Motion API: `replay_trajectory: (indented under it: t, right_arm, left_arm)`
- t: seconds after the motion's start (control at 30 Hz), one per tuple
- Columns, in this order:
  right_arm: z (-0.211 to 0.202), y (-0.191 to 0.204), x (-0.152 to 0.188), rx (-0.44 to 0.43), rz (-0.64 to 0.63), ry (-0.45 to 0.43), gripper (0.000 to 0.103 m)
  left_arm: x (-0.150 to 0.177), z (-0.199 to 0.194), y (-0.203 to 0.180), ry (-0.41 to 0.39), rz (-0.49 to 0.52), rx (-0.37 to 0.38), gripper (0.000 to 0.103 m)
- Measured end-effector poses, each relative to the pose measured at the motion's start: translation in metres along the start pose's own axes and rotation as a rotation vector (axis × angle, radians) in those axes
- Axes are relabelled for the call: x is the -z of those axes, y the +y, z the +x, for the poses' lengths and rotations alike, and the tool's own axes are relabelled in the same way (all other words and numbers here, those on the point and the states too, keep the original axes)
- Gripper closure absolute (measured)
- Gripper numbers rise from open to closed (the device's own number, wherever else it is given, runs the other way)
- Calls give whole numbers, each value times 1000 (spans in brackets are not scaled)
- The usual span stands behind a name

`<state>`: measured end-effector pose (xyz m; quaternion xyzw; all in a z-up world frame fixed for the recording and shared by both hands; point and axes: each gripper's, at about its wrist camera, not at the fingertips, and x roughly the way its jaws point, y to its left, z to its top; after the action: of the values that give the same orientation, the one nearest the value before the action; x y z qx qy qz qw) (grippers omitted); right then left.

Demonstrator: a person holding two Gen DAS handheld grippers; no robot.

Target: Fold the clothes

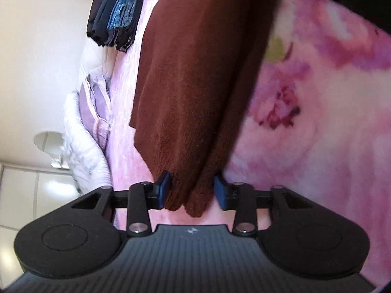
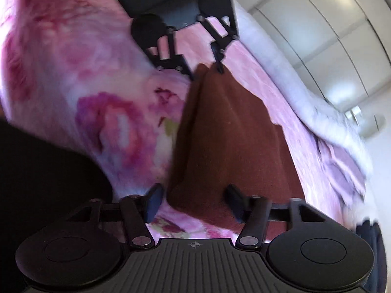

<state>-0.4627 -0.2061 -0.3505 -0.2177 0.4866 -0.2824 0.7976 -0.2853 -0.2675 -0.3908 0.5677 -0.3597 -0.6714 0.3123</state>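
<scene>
sweater (image 1: 195, 85) hanging doubled between both grippers, over blanket (image 1: 317, 97) | left gripper (image 1: 191, 191) pinching its corner, likely keeping edges aligned | right gripper (image 2: 194, 202) spread around the other end, not gripping | folded stack (image 1: 114, 12) lying far ahead-left

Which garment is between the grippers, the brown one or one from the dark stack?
The brown knit garment; the dark folded stack lies apart on the pink floral blanket, untouched.

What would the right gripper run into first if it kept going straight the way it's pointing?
The brown garment: it already lies between the right gripper's open fingers and stretches ahead along its line. Beyond that sits the left gripper, holding the garment's far end, though depth is hard to judge.
</scene>
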Motion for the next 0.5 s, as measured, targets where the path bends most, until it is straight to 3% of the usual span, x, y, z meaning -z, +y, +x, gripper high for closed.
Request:
replay_trajectory:
  t: [0.1,0.2,0.4,0.47,0.5]
  right_arm:
    - [-6,-10,16,42,-64,10,71]
    - [-17,-30,45,84,-52,81,72]
    - [-16,-39,72,147,69,166,71]
    - [-22,-29,65,161,86,132,62]
    - [-23,-23,59,162,89,107,50]
  left_arm:
    - [-9,-15,3,-37,-77,24,79]
    - [-29,-31,0,-77,-140,24,77]
    - [-50,-29,-13,-65,-130,-35,65]
    - [-50,-24,-12,-50,-111,-36,57]
    - [-50,-22,-12,-42,-101,-37,57]
